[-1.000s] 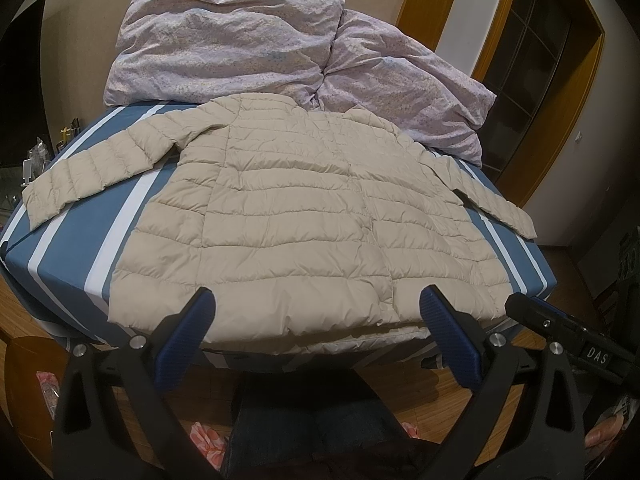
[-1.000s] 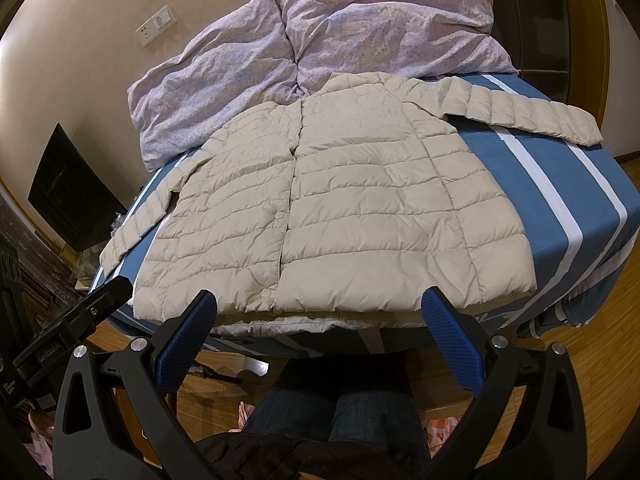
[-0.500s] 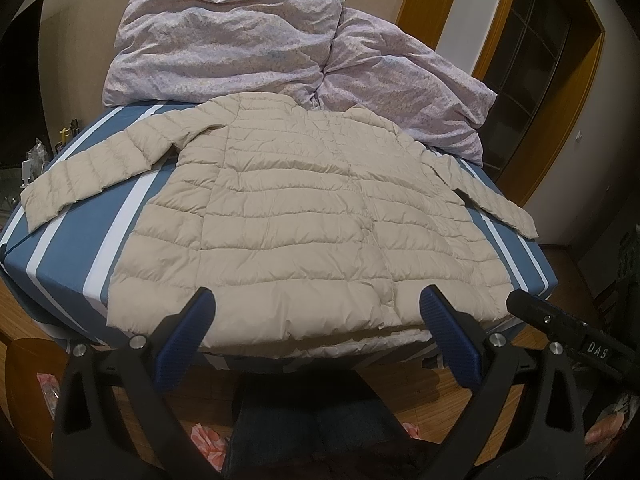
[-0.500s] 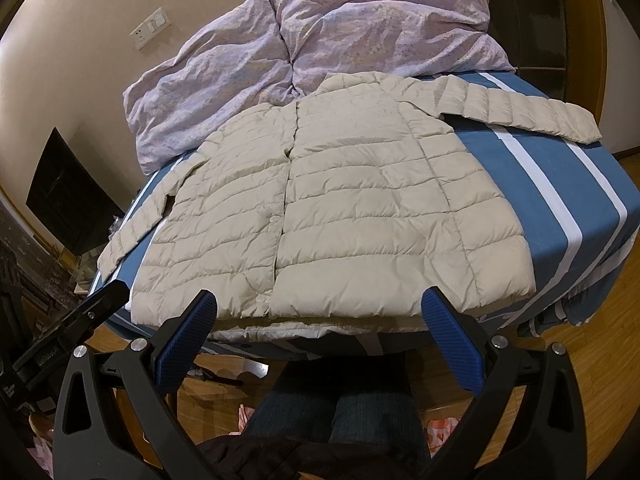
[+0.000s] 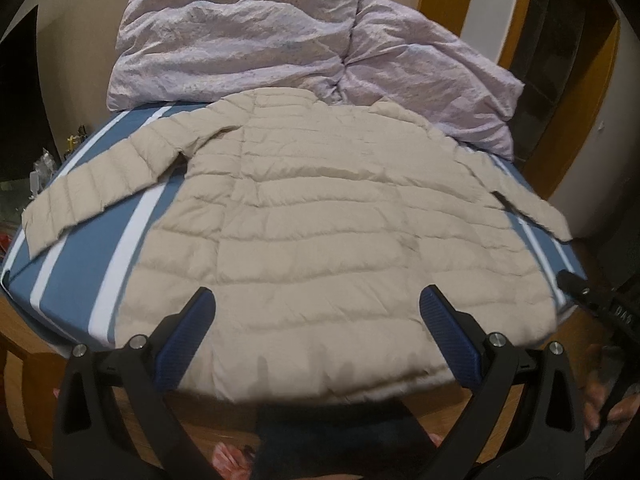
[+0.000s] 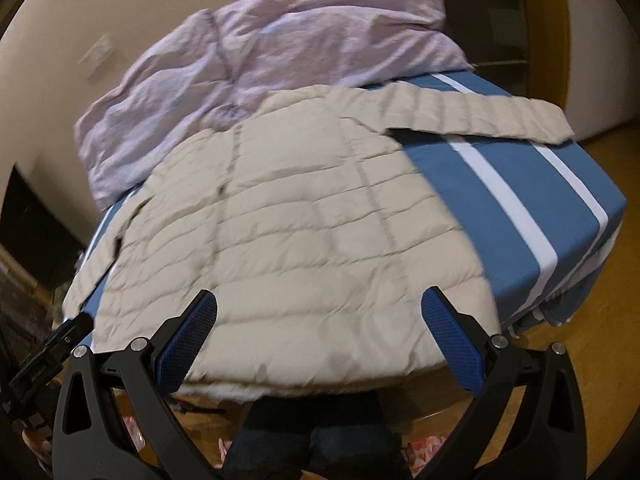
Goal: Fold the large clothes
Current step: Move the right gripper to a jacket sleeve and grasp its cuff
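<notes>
A beige quilted puffer jacket [image 5: 320,232] lies spread flat on a bed [image 5: 80,264] covered by a blue sheet with white stripes. The jacket's body fills the middle of the bed; its hem hangs slightly over the near edge at 6 o'clock, and its collar points to 12 o'clock. In the left wrist view one sleeve [image 5: 100,184] stretches out toward 9 o'clock across the striped sheet, and the other sleeve [image 5: 532,212] runs toward 3 o'clock, reaching the bed's edge. In the right wrist view the same jacket [image 6: 304,240] shows one sleeve [image 6: 480,116] extended toward 2 o'clock, lying on the blue sheet [image 6: 540,200].

A crumpled lilac duvet [image 5: 280,40] is heaped at the head of the bed, at 12 o'clock, touching the jacket's collar.

The left tool [image 5: 318,340] hovers over the jacket's hem at 6 o'clock, its blue-padded jaws spread wide and gripping nothing. The right tool [image 6: 320,340] likewise hangs over the hem, jaws wide apart and empty. Whether either tool's pads touch the fabric cannot be told. The right wrist view is blurred.

At 4 o'clock in the left wrist view, part of the other tool's black body and a hand [image 5: 604,392] around its handle appear. Below the hem, at 6 o'clock, the person's dark trousers [image 6: 316,440] stand on a wooden floor [image 6: 580,360].
</notes>
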Available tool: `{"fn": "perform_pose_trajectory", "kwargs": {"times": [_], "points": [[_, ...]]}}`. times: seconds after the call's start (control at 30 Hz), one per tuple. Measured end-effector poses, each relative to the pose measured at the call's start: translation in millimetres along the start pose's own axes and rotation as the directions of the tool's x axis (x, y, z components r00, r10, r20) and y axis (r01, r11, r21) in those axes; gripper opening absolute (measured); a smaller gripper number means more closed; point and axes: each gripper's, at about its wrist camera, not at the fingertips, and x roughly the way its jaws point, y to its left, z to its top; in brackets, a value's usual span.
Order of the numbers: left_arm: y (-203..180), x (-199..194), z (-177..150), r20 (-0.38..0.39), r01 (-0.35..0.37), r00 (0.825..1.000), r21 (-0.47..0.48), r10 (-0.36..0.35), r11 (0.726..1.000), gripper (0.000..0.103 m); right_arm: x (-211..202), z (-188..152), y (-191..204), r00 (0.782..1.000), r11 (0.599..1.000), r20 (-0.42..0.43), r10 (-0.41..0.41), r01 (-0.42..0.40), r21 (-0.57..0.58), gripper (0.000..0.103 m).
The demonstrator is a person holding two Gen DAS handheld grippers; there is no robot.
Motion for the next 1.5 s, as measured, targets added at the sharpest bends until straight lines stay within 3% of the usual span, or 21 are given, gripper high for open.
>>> {"fn": "perform_pose_trajectory", "kwargs": {"times": [0.3,0.47,0.57,0.7,0.87,0.93,1.0,1.1,1.23,1.3,1.33,1.5], "points": [[14.9,65.5,42.4,-0.041,-0.101,0.994,0.037,0.102,0.994,0.101,37.2,49.6,-60.8,0.990,0.984,-0.007,-0.142,0.142,0.109,0.102],[24.1,104.2,62.9,-0.049,-0.193,0.979,0.056,0.196,0.980,0.101,58.8,93.7,-112.2,0.964,0.948,0.006,-0.267,0.261,0.183,0.102],[33.3,123.9,74.6,-0.025,-0.280,0.959,0.064,0.282,0.958,0.101,70.8,121.5,-151.6,0.941,0.911,0.011,-0.339,0.325,0.254,0.102],[45.0,146.2,84.0,-0.002,-0.406,0.913,0.069,0.407,0.911,0.101,81.5,151.2,-206.0,0.899,0.843,0.018,-0.437,0.402,0.357,0.102],[49.2,162.2,80.2,-0.004,-0.462,0.886,0.099,0.464,0.881,0.101,92.8,171.3,-265.9,0.855,0.750,-0.008,-0.518,0.459,0.476,0.091],[49.7,167.6,78.6,-0.018,-0.458,0.887,0.111,0.462,0.882,0.101,95.7,172.7,-285.5,0.841,0.708,-0.040,-0.539,0.478,0.520,0.085],[50.9,168.3,77.6,-0.027,-0.447,0.892,0.105,0.451,0.889,0.101,100.5,173.2,-300.3,0.847,0.680,-0.066,-0.528,0.468,0.564,0.081],[54.9,171.2,77.9,-0.053,-0.426,0.901,0.094,0.431,0.900,0.101,108.6,171.4,-315.4,0.863,0.663,-0.082,-0.499,0.441,0.605,0.072],[58.0,172.0,77.1,-0.070,-0.404,0.910,0.079,0.409,0.911,0.101,115.0,167.9,-320.9,0.857,0.643,-0.084,-0.509,0.443,0.625,0.062],[60.2,172.4,77.4,-0.079,-0.391,0.915,0.069,0.396,0.918,0.101,118.4,167.4,-319.6,0.846,0.636,-0.086,-0.527,0.459,0.620,0.055],[61.7,172.6,77.7,-0.084,-0.383,0.918,0.063,0.387,0.922,0.101,119.3,166.8,-318.5,0.839,0.635,-0.083,-0.538,0.468,0.614,0.046],[69.2,173.5,78.1,-0.107,-0.341,0.934,0.026,0.342,0.940,0.101,129.5,170.3,-310.2,0.847,0.676,-0.065,-0.528,0.466,0.571,0.018]]}}
